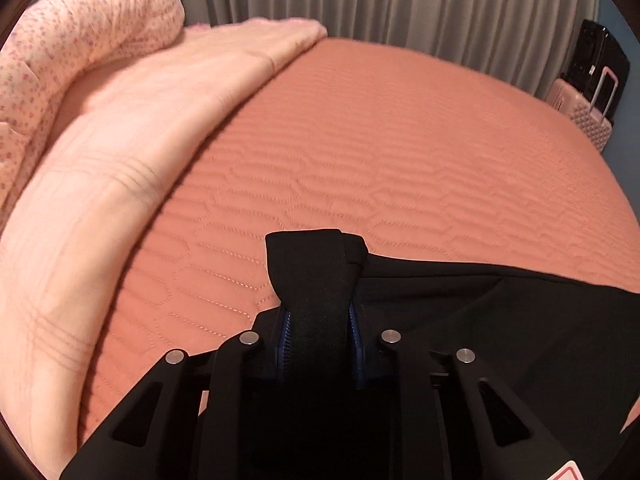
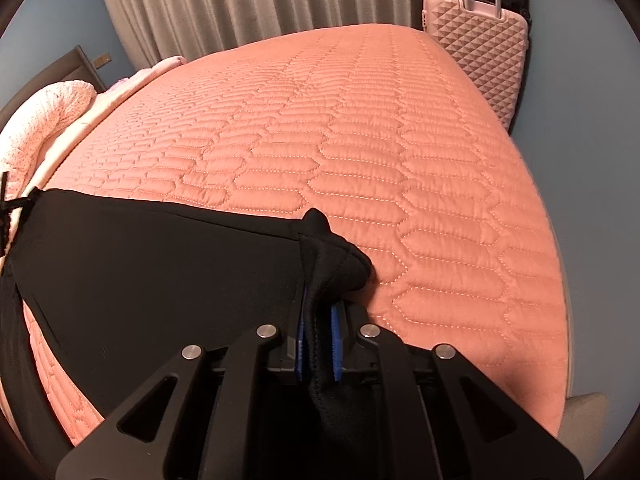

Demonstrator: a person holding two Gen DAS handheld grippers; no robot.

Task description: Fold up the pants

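The black pants (image 1: 500,320) hang stretched between my two grippers above the salmon quilted bed (image 1: 400,152). My left gripper (image 1: 318,320) is shut on a bunched corner of the pants, which sticks up past the blue pads (image 1: 285,340). My right gripper (image 2: 318,324) is shut on the other corner of the pants (image 2: 160,280). The cloth spreads left from it, and its far left end (image 2: 24,204) shows a small black cord. The lower part of the pants is hidden under the grippers.
A light pink blanket (image 1: 120,152) and a floral pillow (image 1: 80,40) lie along the bed's left side. Grey curtains (image 2: 240,0) hang behind. A pink suitcase (image 2: 480,48) stands by the bed's far right corner, with a black case (image 1: 596,60) behind it.
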